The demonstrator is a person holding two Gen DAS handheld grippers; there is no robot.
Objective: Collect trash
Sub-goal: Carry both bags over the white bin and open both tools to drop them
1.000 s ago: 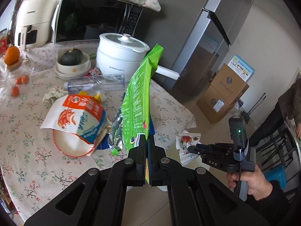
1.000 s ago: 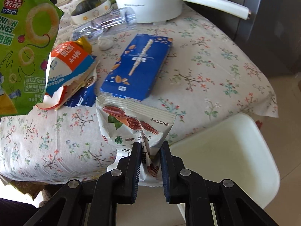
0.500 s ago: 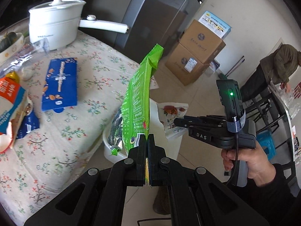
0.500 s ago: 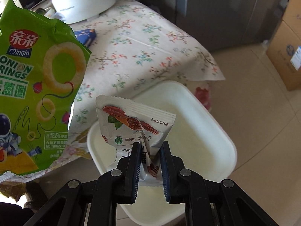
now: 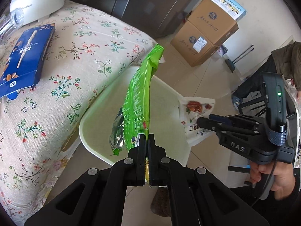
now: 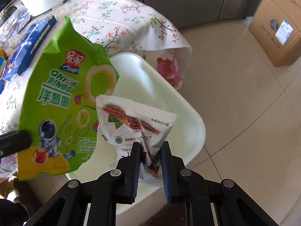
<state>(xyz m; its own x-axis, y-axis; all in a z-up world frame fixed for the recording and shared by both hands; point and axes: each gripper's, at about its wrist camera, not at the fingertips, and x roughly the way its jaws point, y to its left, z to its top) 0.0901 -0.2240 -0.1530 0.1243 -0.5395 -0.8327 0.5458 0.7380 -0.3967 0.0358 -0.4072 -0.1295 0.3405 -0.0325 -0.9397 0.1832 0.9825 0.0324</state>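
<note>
While both bags hang over the white bin [image 5: 97,113] at the center of the frame, the left hand-held gripper [image 5: 147,146] pinches the bottom edge of the green chip bag [image 5: 140,101] with its jaws fully closed. At the right of that view, the right hand-held gripper [image 6: 149,150] holds the white nut packet [image 6: 135,124] in a narrow grip, its pads pressing the crumpled lower end. The bin stands on the floor just beside the desk [image 5: 79,56] with its flowered cloth, where a blue box [image 5: 24,56] lies at upper left.
</note>
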